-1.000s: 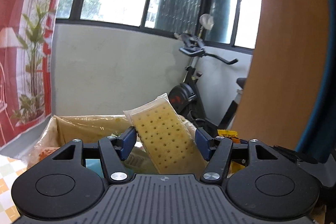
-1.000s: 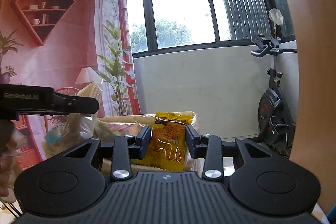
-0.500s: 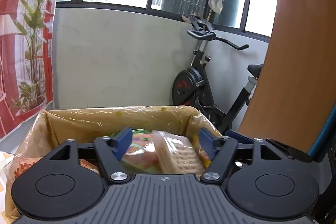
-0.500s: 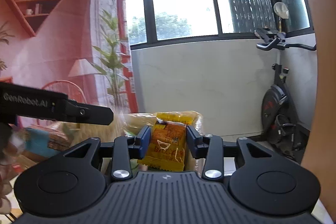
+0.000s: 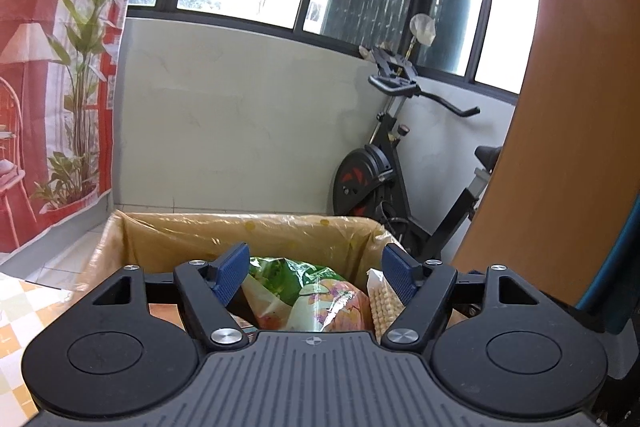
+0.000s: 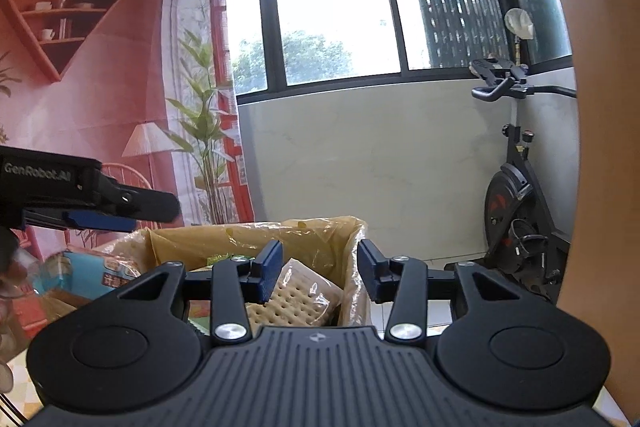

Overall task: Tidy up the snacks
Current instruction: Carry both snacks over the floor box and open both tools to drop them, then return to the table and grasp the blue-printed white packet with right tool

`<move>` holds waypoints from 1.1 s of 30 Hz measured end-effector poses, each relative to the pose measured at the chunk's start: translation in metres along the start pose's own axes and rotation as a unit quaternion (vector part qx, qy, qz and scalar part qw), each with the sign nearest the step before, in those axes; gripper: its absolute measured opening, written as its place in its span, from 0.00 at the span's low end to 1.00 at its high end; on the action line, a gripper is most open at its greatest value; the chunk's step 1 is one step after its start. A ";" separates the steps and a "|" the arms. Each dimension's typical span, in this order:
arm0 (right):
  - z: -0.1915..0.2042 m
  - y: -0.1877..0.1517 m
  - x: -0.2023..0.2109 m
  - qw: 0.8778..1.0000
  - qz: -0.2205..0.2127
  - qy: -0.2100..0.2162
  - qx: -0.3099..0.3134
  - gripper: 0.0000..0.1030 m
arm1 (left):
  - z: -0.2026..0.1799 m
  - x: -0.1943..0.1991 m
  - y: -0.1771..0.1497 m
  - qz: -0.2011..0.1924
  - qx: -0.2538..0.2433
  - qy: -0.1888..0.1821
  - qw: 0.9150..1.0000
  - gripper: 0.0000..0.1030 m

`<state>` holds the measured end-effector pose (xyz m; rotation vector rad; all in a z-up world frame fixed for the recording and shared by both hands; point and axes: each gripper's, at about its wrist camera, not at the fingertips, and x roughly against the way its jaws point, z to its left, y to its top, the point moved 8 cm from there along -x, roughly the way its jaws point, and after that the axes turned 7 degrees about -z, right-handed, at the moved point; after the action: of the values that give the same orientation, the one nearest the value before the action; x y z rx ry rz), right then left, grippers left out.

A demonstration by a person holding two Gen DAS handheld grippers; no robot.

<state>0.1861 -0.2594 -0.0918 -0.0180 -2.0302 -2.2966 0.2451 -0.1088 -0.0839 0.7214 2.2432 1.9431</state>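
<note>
Left wrist view: I see the box [image 5: 192, 239], lined with yellowish plastic, holding a green-and-pink bag [image 5: 304, 291] and a cracker pack [image 5: 382, 301] in clear wrap at its right wall. My left hand-held gripper [image 5: 314, 273] hangs spread above them, pinching nothing. On the right wrist view, the cracker pack [image 6: 298, 297] lies below my right hand-held gripper [image 6: 318, 267], whose jaws are opening with nothing between them.

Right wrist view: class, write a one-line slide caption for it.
Right hand-held gripper opening, empty, above a cracker pack in the lined box.
</note>
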 end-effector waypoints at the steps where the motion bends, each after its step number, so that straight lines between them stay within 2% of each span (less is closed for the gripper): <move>1: 0.000 0.001 0.005 1.000 -0.001 -0.003 -0.003 0.44 | 0.001 0.006 0.002 -0.002 0.001 0.000 1.000 0.73; 8: -0.002 -0.003 0.041 1.000 0.002 -0.021 -0.006 0.44 | 0.019 0.052 0.007 -0.018 0.004 0.009 1.000 0.75; 13: -0.008 -0.019 0.064 0.999 0.017 -0.034 -0.006 0.44 | 0.040 0.081 -0.002 -0.023 -0.011 0.031 0.999 0.75; 18: -0.021 -0.043 0.085 0.997 0.038 -0.059 -0.013 0.44 | 0.065 0.102 -0.025 -0.012 -0.008 0.056 0.998 0.75; 30: -0.045 -0.121 0.116 0.986 0.131 -0.102 -0.002 0.44 | 0.112 0.124 -0.097 0.032 0.028 0.107 0.993 0.75; 32: -0.047 -0.134 0.120 0.983 0.150 -0.104 0.001 0.49 | 0.116 0.125 -0.107 0.042 0.038 0.110 0.992 0.75; 33: -0.048 -0.139 0.121 0.982 0.156 -0.104 0.003 0.56 | 0.117 0.126 -0.113 0.046 0.041 0.112 0.992 0.75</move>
<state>0.0586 -0.2964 -0.2284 -0.5571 -1.9538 -2.1672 0.1435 0.0392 -0.1840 0.6545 2.4741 2.0796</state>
